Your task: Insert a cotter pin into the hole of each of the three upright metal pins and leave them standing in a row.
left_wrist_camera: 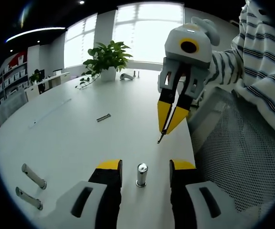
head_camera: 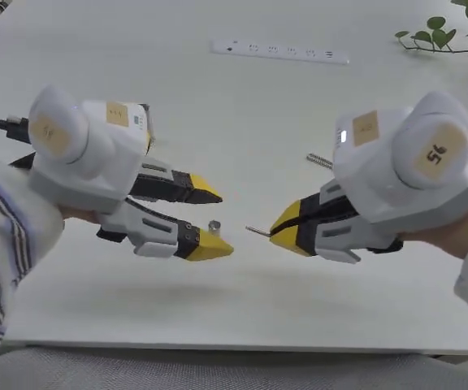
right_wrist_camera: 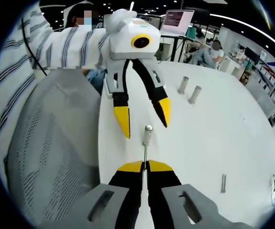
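A short upright metal pin (head_camera: pixel 214 227) (left_wrist_camera: pixel 142 174) (right_wrist_camera: pixel 148 134) stands on the white table between the jaws of my left gripper (head_camera: pixel 215 218) (left_wrist_camera: pixel 145 167) (right_wrist_camera: pixel 142 112). That gripper is open, with a gap on each side of the pin. From the right, my right gripper (head_camera: pixel 287 229) (left_wrist_camera: pixel 174 113) (right_wrist_camera: pixel 144 167) is shut on a thin cotter pin (head_camera: pixel 257 232) (left_wrist_camera: pixel 161 138) (right_wrist_camera: pixel 145 151). The cotter pin's tip points at the upright pin, a short way from it. Two more metal pins (left_wrist_camera: pixel 34 175) (right_wrist_camera: pixel 183 84) appear to stand off to the side.
A spare cotter pin (head_camera: pixel 319 161) (left_wrist_camera: pixel 103 117) (right_wrist_camera: pixel 223 183) lies on the table beyond the right gripper. A white power strip (head_camera: pixel 280 51) lies at the far side and a potted plant (head_camera: pixel 453 28) (left_wrist_camera: pixel 106 57) at the far right. The table's front edge (head_camera: pixel 218 343) is close.
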{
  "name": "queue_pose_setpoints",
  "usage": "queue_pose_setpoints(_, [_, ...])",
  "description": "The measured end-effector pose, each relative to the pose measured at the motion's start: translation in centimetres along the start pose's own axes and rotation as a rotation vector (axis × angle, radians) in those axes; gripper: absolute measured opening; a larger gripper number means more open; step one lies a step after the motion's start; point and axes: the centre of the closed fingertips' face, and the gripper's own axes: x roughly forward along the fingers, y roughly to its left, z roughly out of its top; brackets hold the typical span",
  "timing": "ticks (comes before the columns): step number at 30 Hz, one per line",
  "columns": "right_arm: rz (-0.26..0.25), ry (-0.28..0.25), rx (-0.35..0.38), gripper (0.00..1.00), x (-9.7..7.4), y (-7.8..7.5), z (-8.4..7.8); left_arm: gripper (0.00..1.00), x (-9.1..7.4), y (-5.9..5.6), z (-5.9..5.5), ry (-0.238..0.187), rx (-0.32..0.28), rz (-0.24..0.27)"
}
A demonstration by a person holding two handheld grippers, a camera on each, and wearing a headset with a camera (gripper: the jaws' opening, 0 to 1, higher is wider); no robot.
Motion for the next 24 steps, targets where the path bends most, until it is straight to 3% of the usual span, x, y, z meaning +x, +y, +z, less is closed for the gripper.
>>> queue_pose_setpoints(3, [-0.007, 0.001, 0.006, 0.03, 0.2, -0.2, 0.0, 0.37, 0.0, 0.4, -1.0, 0.018, -0.018, 0.027])
queue_pose_setpoints(6, [-0.008, -0.006, 0.013, 0.03, 0.5, -0.4, 0.1, 0.34, 0.2, 0.7, -1.3, -0.003, -0.069, 0.045])
queue_pose_setpoints(12, [-0.002, -0.009, 0.023, 0.03, 1.1, -0.5, 0.1, 0.26, 0.7, 0.7, -2.4, 0.023, -0.093, 0.05])
queue_pose_setpoints(18, [0.008, -0.005, 0.026, 0.03, 1.7, -0.7, -0.2, 0.25, 1.1, 0.9, -3.0, 0.029, -0.102, 0.062])
queue_pose_setpoints(24, [0.025, -0.002, 0.025, 0.03, 2.2, -0.9, -0.3, 0.17, 1.3, 1.2, -3.4, 0.031, -0.121, 0.082])
